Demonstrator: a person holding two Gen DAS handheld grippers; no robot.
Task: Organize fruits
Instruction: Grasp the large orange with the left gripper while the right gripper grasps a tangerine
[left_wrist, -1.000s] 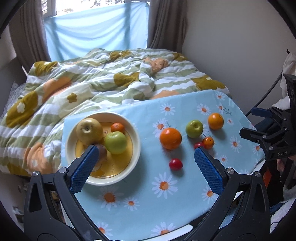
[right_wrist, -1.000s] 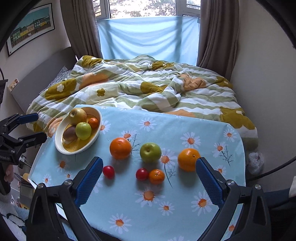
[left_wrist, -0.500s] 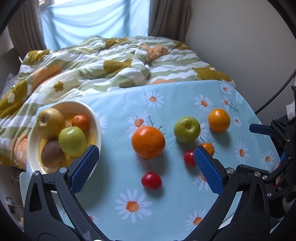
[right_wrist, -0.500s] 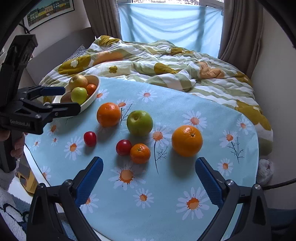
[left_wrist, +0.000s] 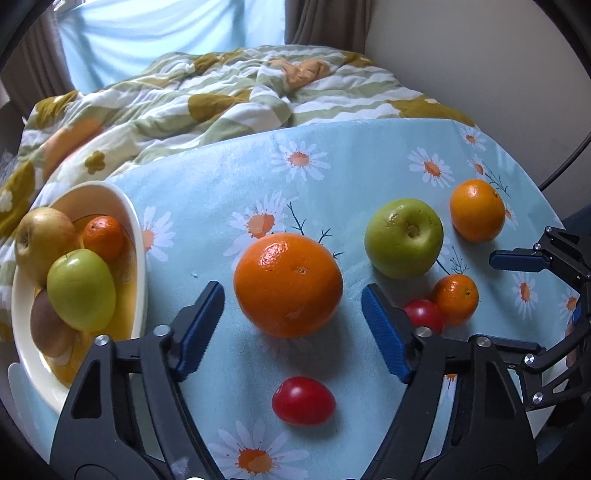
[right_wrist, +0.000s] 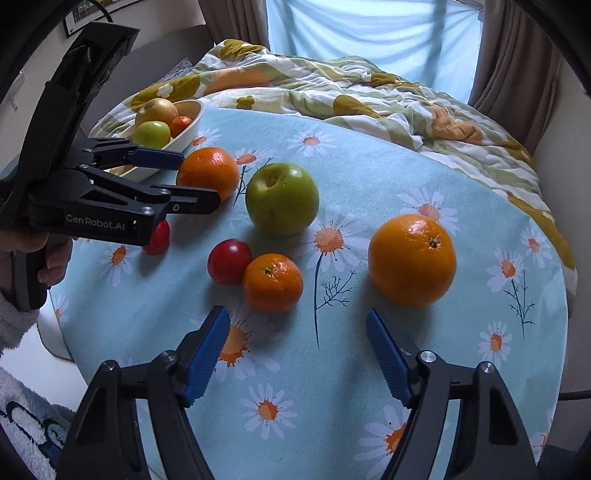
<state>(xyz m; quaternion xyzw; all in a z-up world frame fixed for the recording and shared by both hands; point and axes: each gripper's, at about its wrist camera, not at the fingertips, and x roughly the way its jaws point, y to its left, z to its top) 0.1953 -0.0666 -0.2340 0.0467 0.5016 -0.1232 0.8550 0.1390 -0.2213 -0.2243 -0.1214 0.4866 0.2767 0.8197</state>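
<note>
**Both grippers low over the loose fruit, jaws half spread**

We hold our left gripper (left_wrist: 291, 325) low over the daisy-print tablecloth (left_wrist: 221, 192), its blue pads on either side of the big orange (left_wrist: 288, 284). The jaws have just been closing, yet the pads still stand clear of the peel on both sides, so nothing is pinched. Just in front of that gripper, nearer us, lies a red tomato (left_wrist: 303, 400) on its own.

Our right gripper (right_wrist: 295, 350) hangs over bare cloth with nothing between its pads. Its jaws have also just been closing and now stand half spread. Ahead of its left pad sits a small tangerine (right_wrist: 272, 282), touching a second red tomato (right_wrist: 229, 261). Ahead of its right pad sits another orange (right_wrist: 412, 260), well apart from the tangerine. Beyond them the green apple (right_wrist: 282, 198) stands upright with its stem hollow up.

In the right wrist view we see the left gripper from the side, held by a hand (right_wrist: 51, 258) in a fluffy white sleeve (right_wrist: 14, 321), with its fingers reaching around the big orange.

The cream bowl (left_wrist: 122, 206) sits at the left edge of the cloth. It holds a yellow apple (left_wrist: 42, 240), a green apple, a small tangerine and a brown fruit at the bottom that we cannot name for sure. Behind the table lies a rumpled flowered quilt (left_wrist: 221, 96).
</note>
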